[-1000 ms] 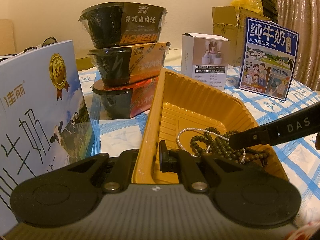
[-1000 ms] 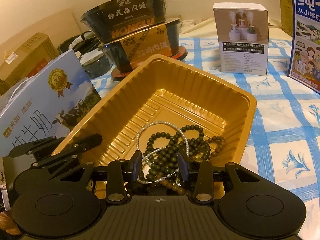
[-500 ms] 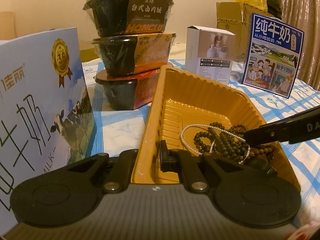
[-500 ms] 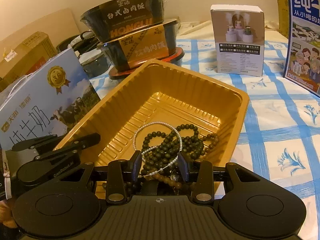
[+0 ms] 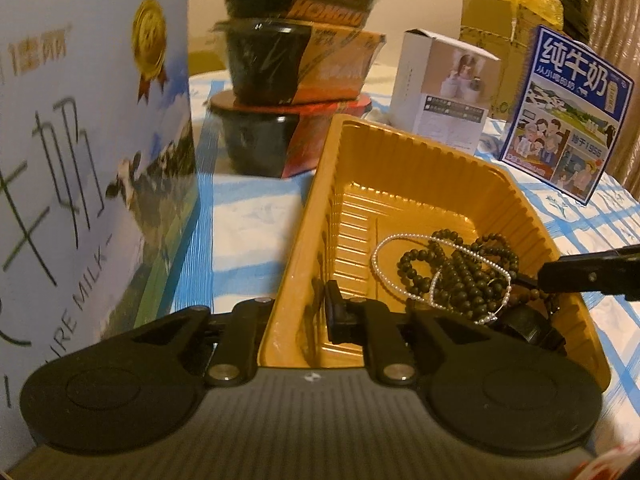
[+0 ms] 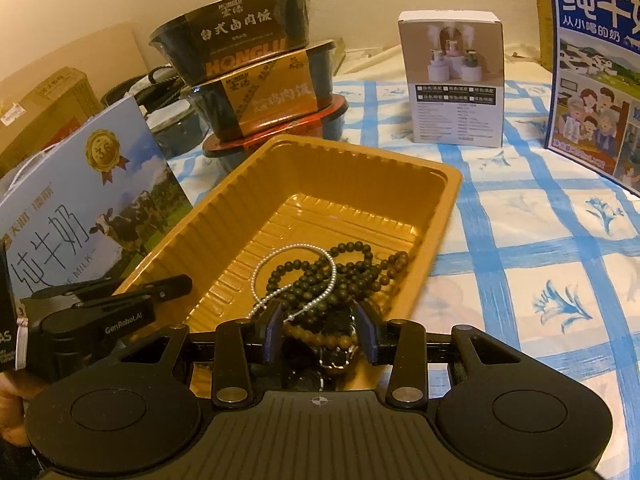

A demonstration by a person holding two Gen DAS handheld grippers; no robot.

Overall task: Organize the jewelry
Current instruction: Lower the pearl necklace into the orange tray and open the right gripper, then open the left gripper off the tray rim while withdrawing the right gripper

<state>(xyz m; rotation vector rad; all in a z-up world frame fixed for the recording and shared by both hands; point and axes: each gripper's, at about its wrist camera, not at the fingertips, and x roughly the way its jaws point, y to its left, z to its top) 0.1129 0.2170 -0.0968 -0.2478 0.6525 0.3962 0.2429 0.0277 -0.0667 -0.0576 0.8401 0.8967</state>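
**Beads gathered in the tray, right claw poised over the pile**

The jewelry is already sitting together in the ribbed, golden-yellow plastic tray — a tangle of dark green bead strands, a thin loop of small white pearls lying across them, and lighter brown wooden beads at the near end. All of it is crowding the near right corner of the tray, while the far half is showing bare ribbed floor. As a judgement, the collecting part seems largely done, and what is left is untangling or separating the strands; nothing in view is showing where they should go next.

The right gripper is hovering low at the tray's near end with its jaws parted, the brown beads and a dark piece lying between its blue-padded fingers. Whether the pads are touching any bead is hard to tell — they are not pinching anything.

The left gripper is straddling the tray's near left wall, one finger outside and one inside, apparently clamping the wall to steady the tray. The bead pile is lying just to its right, apart from its fingers.
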